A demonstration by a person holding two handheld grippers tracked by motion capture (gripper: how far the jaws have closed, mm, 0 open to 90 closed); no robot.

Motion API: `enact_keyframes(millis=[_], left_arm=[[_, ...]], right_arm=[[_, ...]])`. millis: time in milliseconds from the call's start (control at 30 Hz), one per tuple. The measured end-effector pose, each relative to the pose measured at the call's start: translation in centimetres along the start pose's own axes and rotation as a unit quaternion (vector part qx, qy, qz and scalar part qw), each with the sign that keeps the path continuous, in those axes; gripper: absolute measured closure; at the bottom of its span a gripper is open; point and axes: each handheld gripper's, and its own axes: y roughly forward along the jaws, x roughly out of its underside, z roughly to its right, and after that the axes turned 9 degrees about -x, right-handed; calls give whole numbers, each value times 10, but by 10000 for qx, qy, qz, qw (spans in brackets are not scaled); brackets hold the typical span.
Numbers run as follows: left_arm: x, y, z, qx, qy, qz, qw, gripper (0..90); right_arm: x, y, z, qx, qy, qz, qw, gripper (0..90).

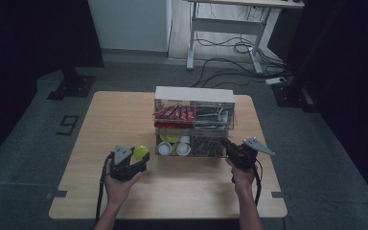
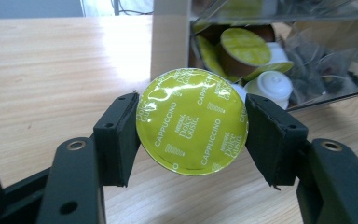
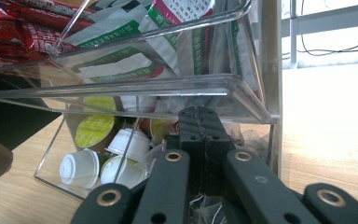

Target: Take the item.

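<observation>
The left tongs (image 2: 192,126) pinch a yellow-green coffee capsule (image 2: 192,121) by its rim, one black pad on each side of the foil lid (printed "Cappuccino"), and the capsule hangs above the table (image 1: 124,124) just to the left of the clear organizer (image 1: 194,96). In the high view the capsule (image 1: 140,153) sits at the tip of the left tongs (image 1: 136,160), close to the organizer's lower left corner but apart from it. To its left and toward the person the wooden surface lies bare, so there is plenty of open room on that side out to the table's edges. The right tongs (image 3: 201,123) are pressed together with nothing between them, their tip pushed up against the open front of the organizer's bottom compartment, just under the lip of the clear shelf above. Inside that compartment lie white capsules (image 3: 79,168) and more green-lidded ones, while red packets (image 1: 175,113) and green-and-white sachets (image 3: 121,65) fill the tier above. In the high view the right tongs (image 1: 227,143) sit at the organizer's lower right front, with a bare strip of table on to the right edge.
</observation>
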Motion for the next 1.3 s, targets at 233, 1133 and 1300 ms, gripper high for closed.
enact_keyframes(millis=[233, 1133, 1300], left_arm=[[10, 5, -10, -133, -54, -107, 9998, 382], [28, 44, -33, -598, -12, -1028, 9929, 381], [32, 50, -32, -593, 23, -1239, 9905, 380]], right_arm=[[0, 0, 0, 10, 0, -8, 10000, 890], [1, 1, 1, 37, -21, -39, 10000, 888], [2, 1, 1, 36, -36, -62, 10000, 886]])
